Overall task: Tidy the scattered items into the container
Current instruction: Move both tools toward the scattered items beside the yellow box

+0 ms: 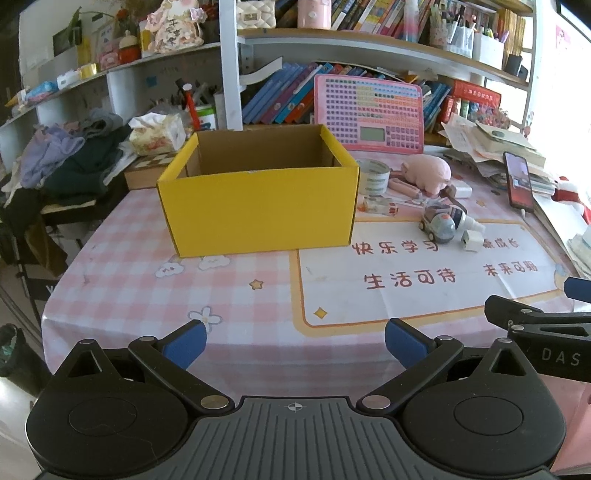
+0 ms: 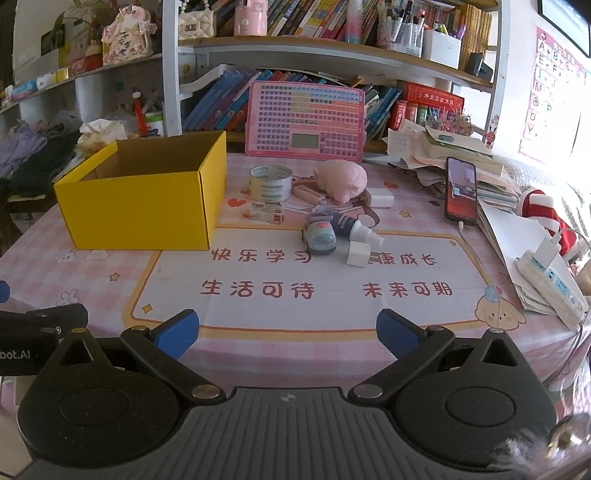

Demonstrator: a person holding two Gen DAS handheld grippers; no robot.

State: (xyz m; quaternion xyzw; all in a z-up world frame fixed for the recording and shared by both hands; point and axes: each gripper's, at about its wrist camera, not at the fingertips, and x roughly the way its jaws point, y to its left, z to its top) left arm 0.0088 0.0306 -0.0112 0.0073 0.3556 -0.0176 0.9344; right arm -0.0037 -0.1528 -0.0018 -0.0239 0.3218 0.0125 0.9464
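Yellow cardboard box [image 2: 142, 206] sits empty on the checked tablecloth [image 1: 122, 280]; nothing is yet collected. Tape roll [image 2: 270, 182], plush pig [image 2: 341, 179] and toy car [image 2: 319, 238] lie just right of it. Both grippers, left [image 1: 294, 341] and right [image 2: 287, 334], are spread, holding nothing; a reach is judged next.

Child's home study, crammed bookshelves [image 2: 332, 22], pink checked tablecloth [image 2: 44, 273], alphabet poster [image 2: 550, 88]

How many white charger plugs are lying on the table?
2: one plug sits near the toy car and spray bottle; another plug lies beside the pink plush pig. Clutter may hide more.
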